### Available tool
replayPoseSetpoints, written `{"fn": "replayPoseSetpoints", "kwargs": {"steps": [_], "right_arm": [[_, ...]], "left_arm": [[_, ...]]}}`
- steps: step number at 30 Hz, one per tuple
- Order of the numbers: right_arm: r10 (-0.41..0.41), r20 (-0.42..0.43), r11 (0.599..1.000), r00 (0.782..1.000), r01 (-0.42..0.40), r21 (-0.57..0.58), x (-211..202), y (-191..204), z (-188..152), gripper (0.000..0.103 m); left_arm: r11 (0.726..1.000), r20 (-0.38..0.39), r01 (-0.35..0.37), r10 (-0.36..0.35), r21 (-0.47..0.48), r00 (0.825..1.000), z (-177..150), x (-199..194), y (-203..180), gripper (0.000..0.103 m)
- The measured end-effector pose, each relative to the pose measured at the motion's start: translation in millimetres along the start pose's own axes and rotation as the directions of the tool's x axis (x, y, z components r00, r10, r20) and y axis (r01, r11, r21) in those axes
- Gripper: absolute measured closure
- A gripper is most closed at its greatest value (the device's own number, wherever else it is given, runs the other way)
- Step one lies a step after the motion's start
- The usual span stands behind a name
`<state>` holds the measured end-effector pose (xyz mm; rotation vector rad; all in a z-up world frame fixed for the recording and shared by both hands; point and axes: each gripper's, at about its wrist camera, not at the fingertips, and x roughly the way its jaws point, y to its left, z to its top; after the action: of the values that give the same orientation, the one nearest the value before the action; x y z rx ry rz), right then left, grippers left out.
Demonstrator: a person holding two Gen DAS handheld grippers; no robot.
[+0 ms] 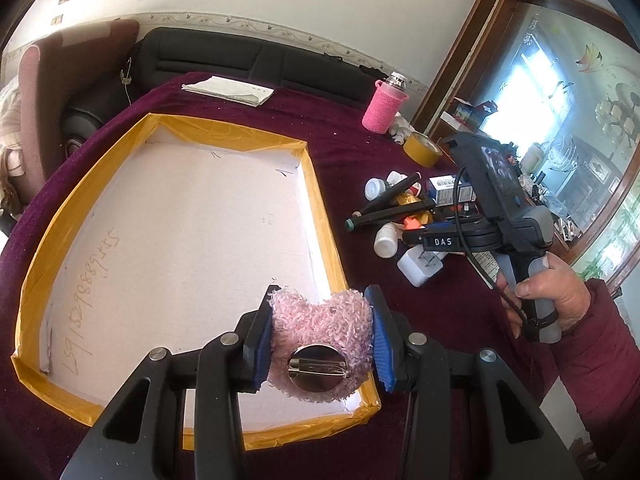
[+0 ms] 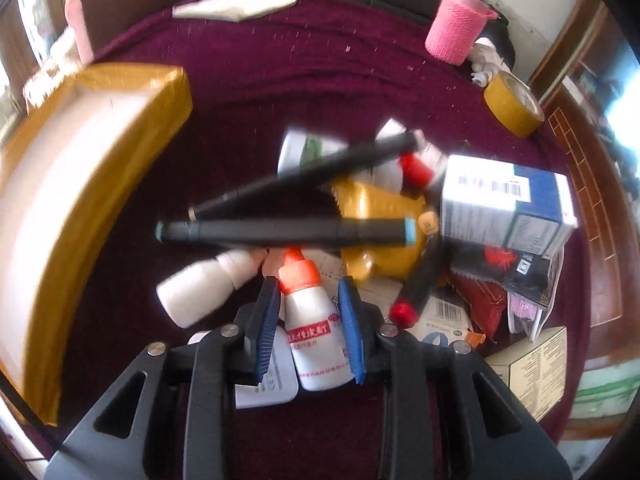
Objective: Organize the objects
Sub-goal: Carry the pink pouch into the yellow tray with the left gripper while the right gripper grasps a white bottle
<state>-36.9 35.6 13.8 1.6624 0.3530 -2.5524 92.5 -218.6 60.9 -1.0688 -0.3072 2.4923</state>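
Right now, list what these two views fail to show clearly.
- Left wrist view: the fluffy pink brooch hides the yellow-taped cardboard tray's near corner.
- Right wrist view: motion blur smears the small white orange-capped bottle's red label.
- Right wrist view: the black marker pens cover the gold packet.

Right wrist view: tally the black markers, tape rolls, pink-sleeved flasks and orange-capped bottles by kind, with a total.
Black markers: 3
Tape rolls: 1
Pink-sleeved flasks: 1
Orange-capped bottles: 1
Total: 6
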Motion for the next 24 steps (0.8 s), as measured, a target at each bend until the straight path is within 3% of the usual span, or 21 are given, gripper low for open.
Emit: {"fn": "replayPoseSetpoints", "kwargs": {"steps": [7, 12, 17, 22, 24], "right_arm": [[0.038, 0.034, 0.997, 0.999, -0.040, 0.064, -8, -9, -16, 0.079], [0.132, 0.134, 0.981, 0.982, -0.149, 0.128, -41, -20, -32, 0.079], [0.274, 0.234, 0.945, 0.933, -0.307, 0.114, -85, -15, -30, 0.079], [0.457, 0.223, 0.871, 0.861, -0.484, 0.084, -89, 23, 9, 0.079], [0.497, 0.207, 0.850, 0.843, -0.521, 0.080, -77, 44, 32, 0.079]], "left_arm": [[1.000, 0.010, -0.019, 0.019, -0.005, 1.000, 0, -7, -6, 0.066], [1.000, 0.025, -0.022, 0.022, -0.007, 0.999, 8, -17, -7, 0.066], [0.999, 0.044, -0.036, 0.036, -0.002, 0.998, 28, -22, -2, 0.066], [0.996, 0.017, -0.082, 0.082, -0.028, 0.996, 70, 4, 24, 0.066], [0.995, -0.015, -0.074, 0.074, -0.073, 0.997, 86, 23, 42, 0.067]]}}
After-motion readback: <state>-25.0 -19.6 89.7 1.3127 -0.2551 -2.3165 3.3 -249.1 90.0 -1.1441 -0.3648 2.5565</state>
